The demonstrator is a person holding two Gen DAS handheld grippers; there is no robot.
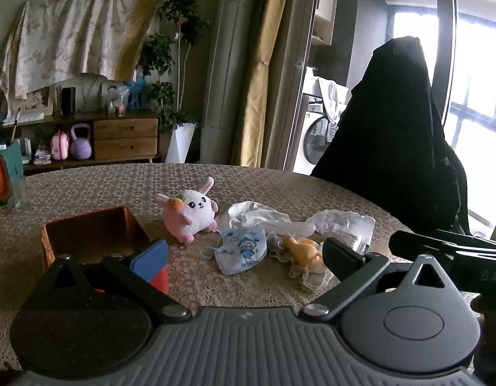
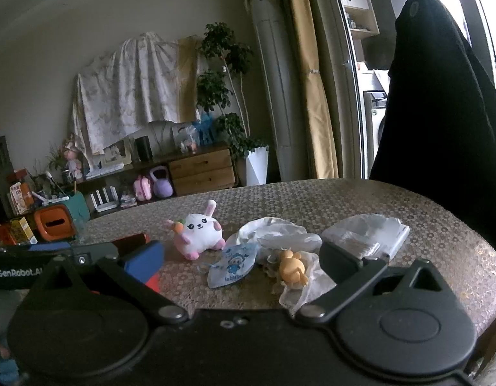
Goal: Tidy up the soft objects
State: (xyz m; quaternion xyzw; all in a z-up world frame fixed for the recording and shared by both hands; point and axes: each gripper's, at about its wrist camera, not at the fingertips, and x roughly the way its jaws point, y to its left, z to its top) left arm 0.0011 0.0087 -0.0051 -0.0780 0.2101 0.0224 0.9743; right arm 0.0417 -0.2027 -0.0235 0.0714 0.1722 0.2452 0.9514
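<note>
A white and pink bunny plush holding a carrot sits mid-table. In front of it lie a blue printed face mask, a crumpled white cloth, an orange soft toy in a mesh pouch and a clear plastic packet. An open copper-coloured box stands at the left. My left gripper is open, hovering short of the mask. My right gripper is open too, with the mask and orange toy between its fingers' lines.
The round table carries a patterned lace cover. A chair draped in black fabric stands at the far right edge. An orange and teal tissue holder sits at the table's left. The other gripper's body shows at the right.
</note>
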